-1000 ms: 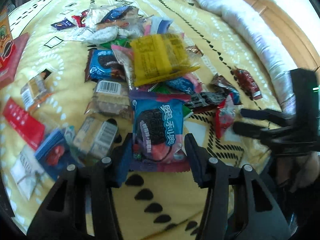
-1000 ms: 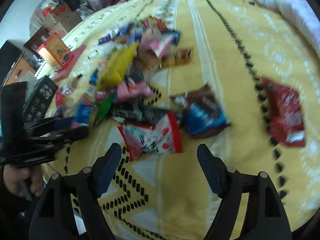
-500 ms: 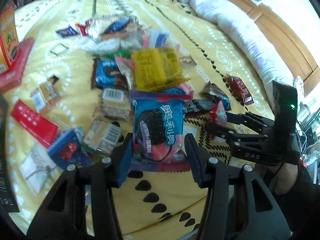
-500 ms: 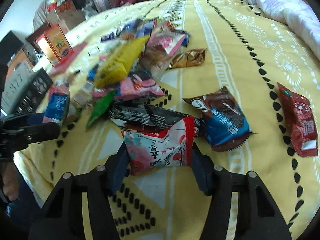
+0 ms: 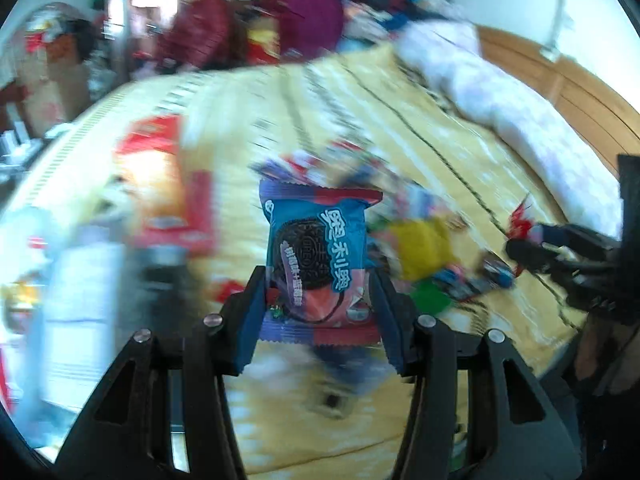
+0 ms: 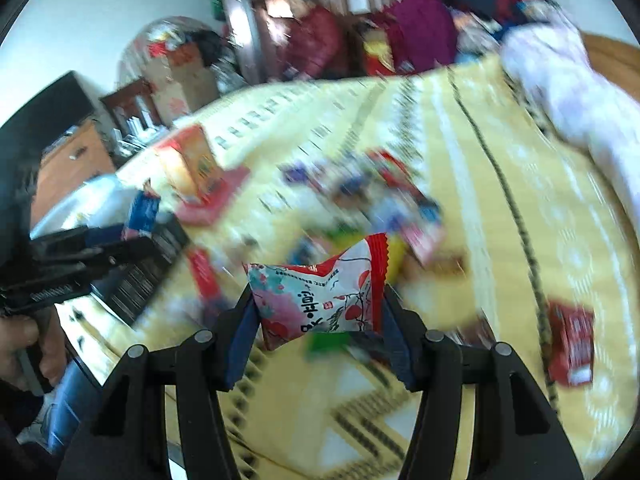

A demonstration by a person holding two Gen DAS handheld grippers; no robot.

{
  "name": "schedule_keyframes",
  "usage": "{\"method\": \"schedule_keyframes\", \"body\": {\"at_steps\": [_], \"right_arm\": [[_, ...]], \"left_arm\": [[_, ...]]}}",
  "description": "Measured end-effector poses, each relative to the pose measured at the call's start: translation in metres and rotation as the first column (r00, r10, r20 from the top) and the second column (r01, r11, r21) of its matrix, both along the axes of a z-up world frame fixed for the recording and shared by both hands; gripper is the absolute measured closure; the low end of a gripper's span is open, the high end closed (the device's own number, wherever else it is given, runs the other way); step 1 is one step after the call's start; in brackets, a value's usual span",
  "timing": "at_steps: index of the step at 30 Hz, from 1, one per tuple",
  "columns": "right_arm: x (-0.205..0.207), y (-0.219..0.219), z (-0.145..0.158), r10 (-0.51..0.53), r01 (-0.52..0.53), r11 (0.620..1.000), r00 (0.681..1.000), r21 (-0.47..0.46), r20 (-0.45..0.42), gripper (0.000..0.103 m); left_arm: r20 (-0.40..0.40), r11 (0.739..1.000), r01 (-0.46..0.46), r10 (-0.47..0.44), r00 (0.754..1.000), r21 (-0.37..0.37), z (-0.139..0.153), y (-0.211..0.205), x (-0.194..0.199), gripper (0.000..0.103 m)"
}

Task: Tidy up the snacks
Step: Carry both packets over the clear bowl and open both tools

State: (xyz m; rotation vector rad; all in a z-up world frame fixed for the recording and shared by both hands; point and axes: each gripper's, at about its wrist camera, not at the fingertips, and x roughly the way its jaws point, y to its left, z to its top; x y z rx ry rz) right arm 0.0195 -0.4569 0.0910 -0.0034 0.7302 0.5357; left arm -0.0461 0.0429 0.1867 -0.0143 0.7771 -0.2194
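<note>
Two grippers are each carrying a snack right now, both views pretty smeared with blur. Starting at the left side of the left wrist view, an orange and red box (image 5: 160,188) is sitting on the yellow bedspread (image 5: 460,152) at about 10 o'clock. Dead center, the left gripper (image 5: 318,300) is squeezing a blue Oreo packet (image 5: 318,256), jaws pressed against both of its sides, packet standing upright and lifted off the bed. The leftover snack pile (image 5: 420,248) is lying at around 3 o'clock of it, and the other tool is poking in from the right edge. Over in the right wrist view, that same left gripper is showing at 9 o'clock with the blue pack sticking out of it. In the middle, the right gripper (image 6: 318,320) is clamping a pink and white floral packet (image 6: 320,296) with a red crimped edge, held above the bedspread. A red packet (image 6: 570,340) is lying alone at 3 o'clock, well apart from the pile.
</note>
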Motion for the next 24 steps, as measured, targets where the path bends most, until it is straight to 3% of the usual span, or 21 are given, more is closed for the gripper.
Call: {"method": "schedule_keyframes", "body": {"at_steps": [5, 11, 18, 24], "right_arm": [[0.007, 0.078, 0.055, 0.127, -0.130, 0.991, 0.987, 0.030, 0.096, 0.042], [0.000, 0.204, 0.110, 0.331, -0.344, 0.936, 0.931, 0.067, 0.156, 0.042], [-0.017, 0.334, 0.131, 0.508, -0.521, 0.848, 0.852, 0.096, 0.129, 0.041], [-0.020, 0.421, 0.115, 0.598, -0.598, 0.795, 0.801, 0.103, 0.034, 0.041]], "left_arm": [[0.072, 0.984, -0.178, 0.177, 0.982, 0.004, 0.032, 0.083, -0.012, 0.051], [0.116, 0.939, -0.345, 0.344, 0.932, -0.009, 0.054, 0.171, -0.031, 0.051], [0.084, 0.860, -0.510, 0.509, 0.857, -0.010, 0.047, 0.248, -0.050, 0.051], [0.028, 0.830, -0.558, 0.558, 0.829, -0.014, 0.027, 0.282, -0.053, 0.051]]}}
